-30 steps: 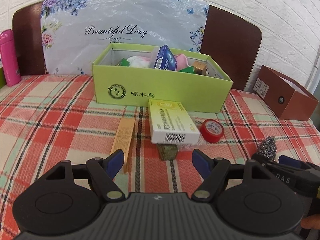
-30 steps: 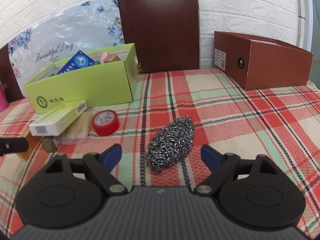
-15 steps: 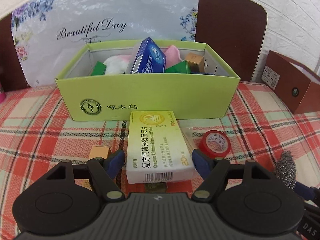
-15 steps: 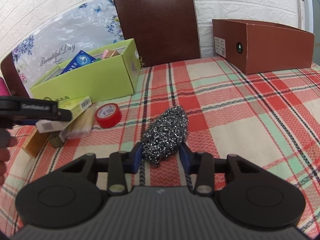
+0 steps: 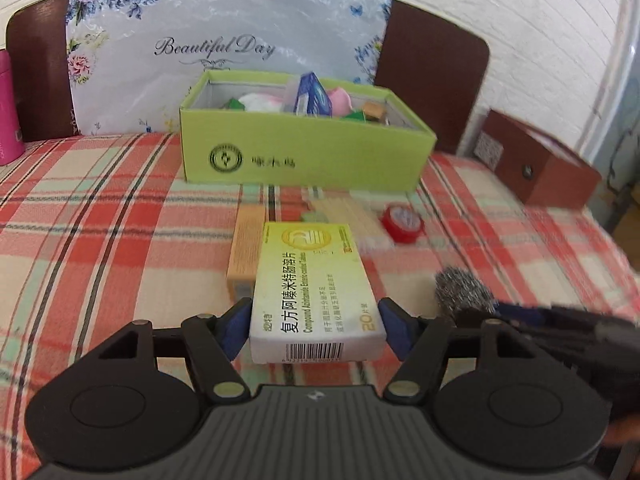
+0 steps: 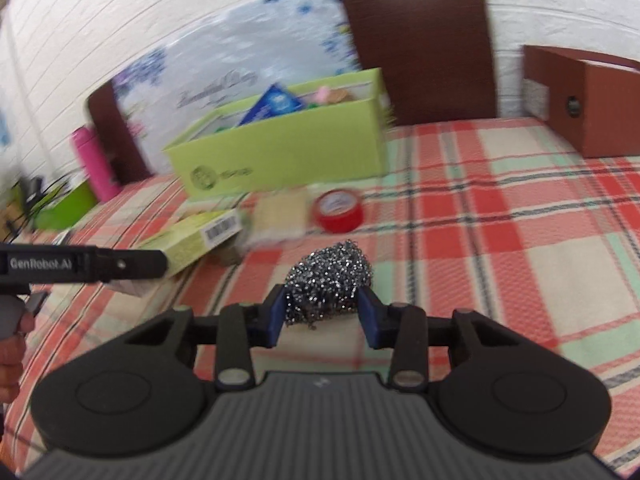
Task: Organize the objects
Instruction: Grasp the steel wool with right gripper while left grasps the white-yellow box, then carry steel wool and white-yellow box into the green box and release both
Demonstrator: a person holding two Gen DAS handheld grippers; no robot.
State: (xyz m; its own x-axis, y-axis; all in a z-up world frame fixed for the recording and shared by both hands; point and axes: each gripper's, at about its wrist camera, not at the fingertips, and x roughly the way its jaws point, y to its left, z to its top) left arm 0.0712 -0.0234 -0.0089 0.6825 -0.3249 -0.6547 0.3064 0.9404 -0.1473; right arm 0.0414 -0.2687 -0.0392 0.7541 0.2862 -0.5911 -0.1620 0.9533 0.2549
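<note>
Both grippers now hold items lifted off the plaid counter [image 5: 100, 240]: left gripper [image 5: 316, 326] clamps the pill box [image 5: 314, 292], right gripper [image 6: 322, 314] clamps the scourer [image 6: 330, 278]. Next stop, likely the green box [image 5: 304, 152].

Motion blur smears the green box [image 6: 280, 152]; its contents cannot be told.

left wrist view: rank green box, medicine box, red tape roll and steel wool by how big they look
1. green box
2. medicine box, though it sits close to the camera in the left gripper, so its true size is unsure
3. steel wool and red tape roll look alike; the wool is partly hidden.
</note>
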